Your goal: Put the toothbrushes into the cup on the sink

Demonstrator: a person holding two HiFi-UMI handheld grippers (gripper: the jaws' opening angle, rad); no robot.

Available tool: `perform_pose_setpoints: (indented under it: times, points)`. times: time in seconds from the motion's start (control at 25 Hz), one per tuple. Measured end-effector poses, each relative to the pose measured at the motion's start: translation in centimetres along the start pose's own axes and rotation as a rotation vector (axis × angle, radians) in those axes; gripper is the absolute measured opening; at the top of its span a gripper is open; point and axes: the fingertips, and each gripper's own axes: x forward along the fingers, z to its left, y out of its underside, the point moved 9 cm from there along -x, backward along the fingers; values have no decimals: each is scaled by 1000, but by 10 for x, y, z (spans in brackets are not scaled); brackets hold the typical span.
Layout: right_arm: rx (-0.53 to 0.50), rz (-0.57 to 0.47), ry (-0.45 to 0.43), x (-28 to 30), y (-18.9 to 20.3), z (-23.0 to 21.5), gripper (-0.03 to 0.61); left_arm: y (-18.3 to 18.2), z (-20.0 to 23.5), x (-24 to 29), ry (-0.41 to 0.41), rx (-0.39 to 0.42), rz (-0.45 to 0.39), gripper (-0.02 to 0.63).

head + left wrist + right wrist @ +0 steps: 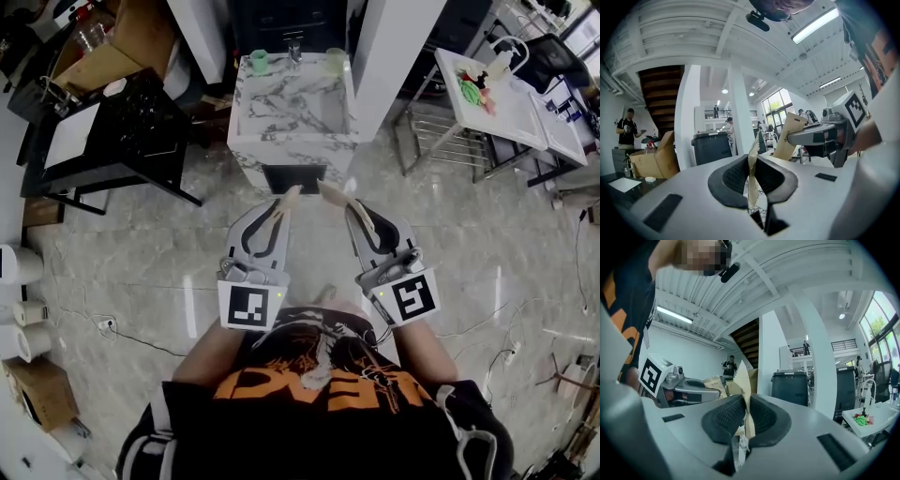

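**Holding a packet in each gripper, well short of the sink**

The person stands on the grey floor with both grippers held level in front of the chest. They are side by side, with their tips angled toward each other.

The left gripper has its jaws clamped on the left packet, a flat sleeve of tan paper. The sleeve stands on edge between the black pads and sticks out past their tips. The right gripper has its jaws clamped the same way on the right packet, whose saw-toothed end rises above the pads. The paper hides what is inside either packet. In the head view the two free ends come near each other but do not touch.

The marble sink stands straight ahead, well apart from both grippers. On its back edge a green cup sits at the left corner and a pale cup at the right corner. The tap is between them. Neither packet is near either cup.

A black desk carrying a white sheet stands to the left of the sink. A white desk with small green and red things on it stands to the right.
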Motion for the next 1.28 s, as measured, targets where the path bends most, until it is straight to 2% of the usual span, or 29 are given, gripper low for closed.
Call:
perform_pose_setpoints:
  times: [0.56, 0.92, 1.12, 1.28]
  points:
    - [-1, -27, -3, -27, 2, -40, 43, -15, -36, 30, 4, 34, -12, 54]
    - [-17, -32, -55, -39, 3, -68, 43, -22, -59, 38, -57, 26, -20, 54]
    - [-16, -38, -70, -31, 5, -76, 43, -18, -53, 43, -79, 27, -2, 54]
    - [-21, -20, -76, -5, 10, -86, 43, -10, -32, 62, -92, 5, -11, 54]
